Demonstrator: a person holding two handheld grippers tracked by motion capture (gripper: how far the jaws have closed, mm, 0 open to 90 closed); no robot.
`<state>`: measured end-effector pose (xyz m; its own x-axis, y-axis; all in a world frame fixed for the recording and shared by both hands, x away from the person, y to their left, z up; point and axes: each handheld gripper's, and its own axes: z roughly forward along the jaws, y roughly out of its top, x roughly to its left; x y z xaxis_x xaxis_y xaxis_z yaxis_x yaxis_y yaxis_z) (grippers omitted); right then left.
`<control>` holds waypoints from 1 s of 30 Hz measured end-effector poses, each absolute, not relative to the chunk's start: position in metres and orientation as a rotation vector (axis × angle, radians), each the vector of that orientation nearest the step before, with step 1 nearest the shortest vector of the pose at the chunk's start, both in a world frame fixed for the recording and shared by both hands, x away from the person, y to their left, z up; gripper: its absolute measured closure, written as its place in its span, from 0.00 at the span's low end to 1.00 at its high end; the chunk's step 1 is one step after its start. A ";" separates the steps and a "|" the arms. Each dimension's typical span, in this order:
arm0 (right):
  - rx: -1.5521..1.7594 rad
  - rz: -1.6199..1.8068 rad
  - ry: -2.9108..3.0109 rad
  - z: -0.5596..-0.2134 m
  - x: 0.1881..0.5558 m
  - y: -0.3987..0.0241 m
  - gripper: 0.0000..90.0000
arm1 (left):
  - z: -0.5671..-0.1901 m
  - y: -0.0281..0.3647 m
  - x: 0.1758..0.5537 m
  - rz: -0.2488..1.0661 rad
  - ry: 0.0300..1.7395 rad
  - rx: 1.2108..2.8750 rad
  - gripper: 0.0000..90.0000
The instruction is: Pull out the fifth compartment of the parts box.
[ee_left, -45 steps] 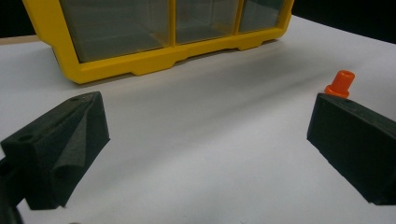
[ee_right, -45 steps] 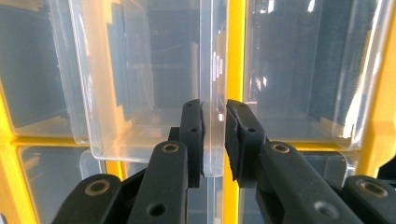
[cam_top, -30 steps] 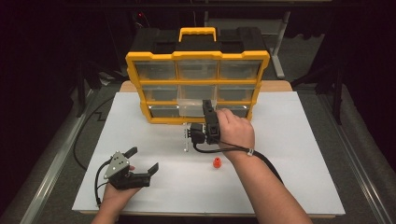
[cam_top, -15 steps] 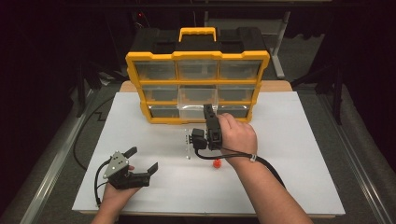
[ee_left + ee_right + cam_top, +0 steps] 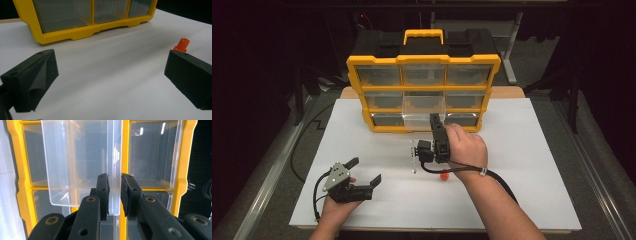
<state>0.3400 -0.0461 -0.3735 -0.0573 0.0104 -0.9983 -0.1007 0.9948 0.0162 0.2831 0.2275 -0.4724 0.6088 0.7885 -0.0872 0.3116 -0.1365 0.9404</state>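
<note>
High view: yellow organiser stands upright at the far side of the white table, its drawer fronts facing the person. Middle clear drawer of the bottom row is pulled partway out toward the person. Right gripper reaches to that drawer's front; hand rolled so the gripper lies on its side. Right gripper view: jaws nearly together, pinching the drawer's thin clear wall between the pads, the left pad against the wall, the right with a sliver of gap I cannot rule out. Left gripper rests on the table near the person's edge, well apart from the organiser, jaws spread wide with nothing between them. Small orange plug sits on the table just under the right wrist; left gripper view has it upright beyond one jaw. A small clear or metallic strip lies beside the right gripper's body; too small to identify. Risks, as I judge them: the grip is on a slick, thin edge, so the pads could slip off during a pull. A skewed pull could jam the drawer in its runners or drag the unbraced organiser forward. Pulled fully out, the drawer could drop. The wrist or trailing cable could knock the orange plug away.
</note>
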 end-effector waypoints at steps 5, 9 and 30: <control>-0.074 0.094 1.625 -0.373 0.338 -0.046 0.87 | -0.472 0.227 0.283 0.531 0.907 1.718 0.00; -0.076 0.092 1.624 -0.374 0.338 -0.046 0.87 | -0.472 0.228 0.283 0.531 0.908 1.715 0.00; -0.067 0.100 1.647 -0.372 0.332 -0.048 0.75 | -0.473 0.228 0.283 0.535 0.910 1.718 0.00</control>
<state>0.3319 -0.0484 -0.3719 -0.0791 0.0165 -0.9967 -0.1043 0.9942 0.0248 0.2832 0.2277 -0.4733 0.6076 0.7898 -0.0841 0.3111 -0.1393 0.9401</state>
